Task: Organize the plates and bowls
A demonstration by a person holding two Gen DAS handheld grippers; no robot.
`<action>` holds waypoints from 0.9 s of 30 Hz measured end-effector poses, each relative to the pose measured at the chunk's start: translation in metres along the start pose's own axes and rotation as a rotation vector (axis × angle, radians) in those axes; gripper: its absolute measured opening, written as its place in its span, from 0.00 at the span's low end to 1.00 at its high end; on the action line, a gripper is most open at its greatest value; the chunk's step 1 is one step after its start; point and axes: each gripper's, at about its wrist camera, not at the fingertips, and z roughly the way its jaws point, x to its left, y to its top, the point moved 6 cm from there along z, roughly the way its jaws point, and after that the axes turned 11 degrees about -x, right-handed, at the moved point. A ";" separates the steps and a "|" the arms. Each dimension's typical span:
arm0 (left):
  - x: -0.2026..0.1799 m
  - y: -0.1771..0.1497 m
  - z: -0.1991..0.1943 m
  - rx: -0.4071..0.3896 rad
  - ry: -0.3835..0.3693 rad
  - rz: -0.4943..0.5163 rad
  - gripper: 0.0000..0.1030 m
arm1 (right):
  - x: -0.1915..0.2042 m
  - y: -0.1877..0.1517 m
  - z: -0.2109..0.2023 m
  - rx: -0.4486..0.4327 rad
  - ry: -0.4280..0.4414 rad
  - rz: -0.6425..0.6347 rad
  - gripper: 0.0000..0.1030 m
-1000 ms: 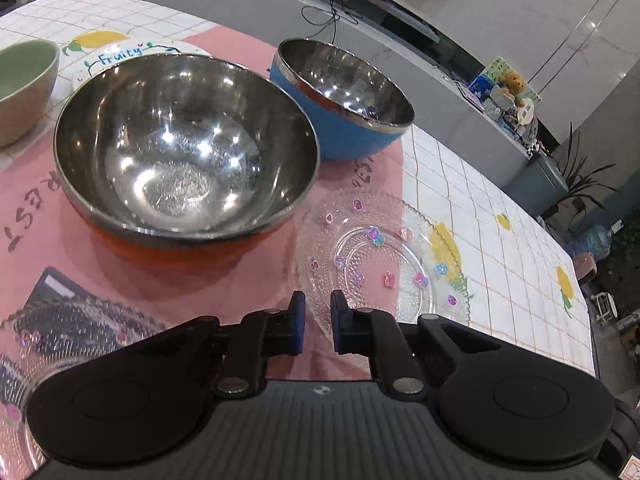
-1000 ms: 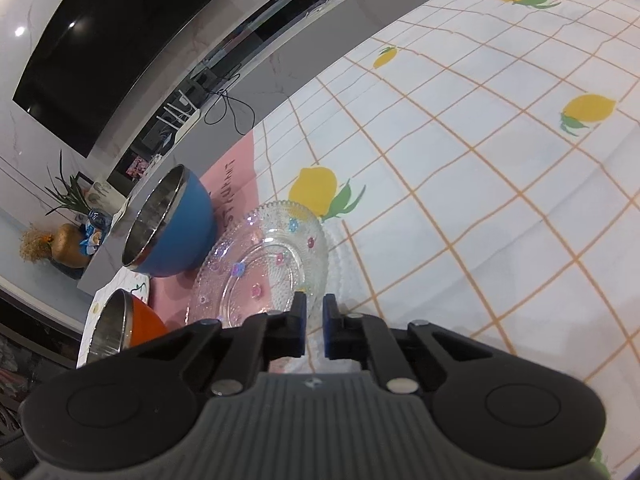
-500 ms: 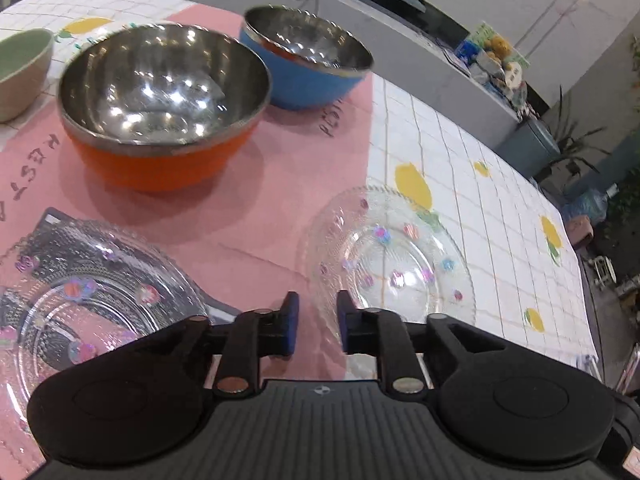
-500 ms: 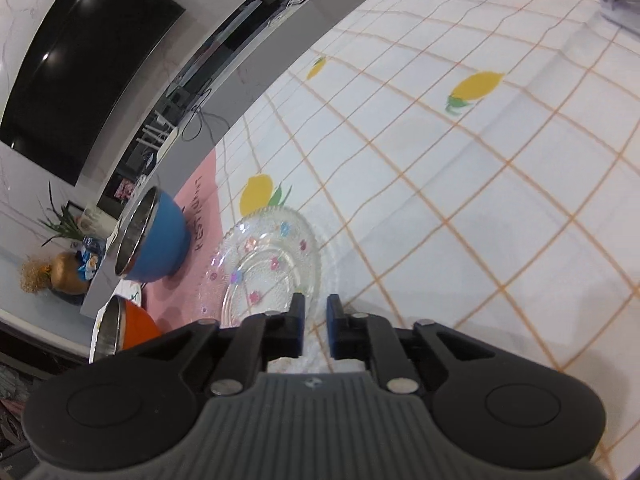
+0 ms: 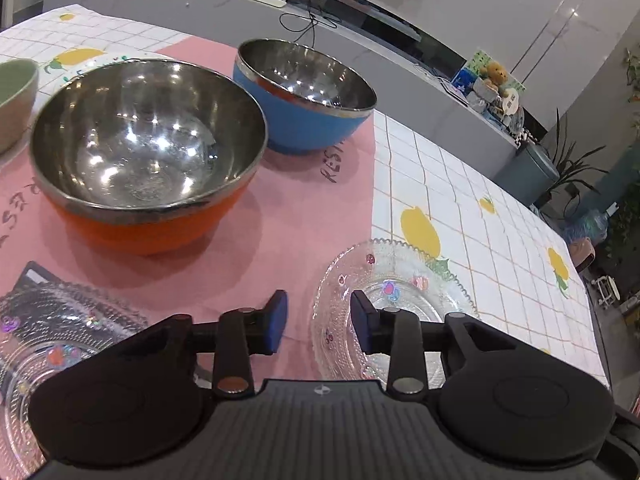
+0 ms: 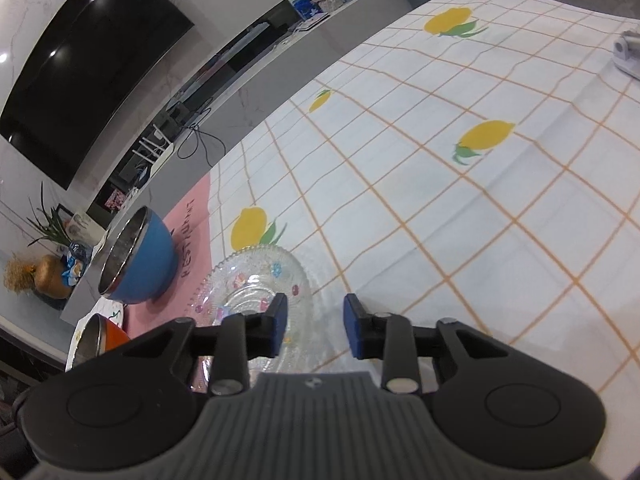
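Plates and bowls sit scattered on the desk, and the clear glass plate [image 5: 394, 300] with coloured flower dots looks like the piece in hand. It lies flat just ahead of and under the left gripper [image 5: 318, 326]; in the right wrist view the same plate [image 6: 256, 284] lies ahead of the right gripper [image 6: 314, 326], toward its left finger. Both pairs of fingers are released and spreading wider, with nothing pinched between them.

To do the pick well, I would bring one finger over the beaded rim and one under it at the near edge, since a flat plate offers no other hold, then clench gently on the slippery glass.

Being round, the plate has no long axis; its open face points straight up. Beyond the left fingers stand the orange bowl [image 5: 148, 152] and blue bowl [image 5: 304, 96], mouths up; a second glass plate [image 5: 52, 344] lies left of them.
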 end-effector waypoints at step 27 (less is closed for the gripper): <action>0.003 0.003 -0.027 -0.010 -0.100 0.047 0.15 | 0.000 -0.003 -0.012 0.045 0.032 0.049 0.06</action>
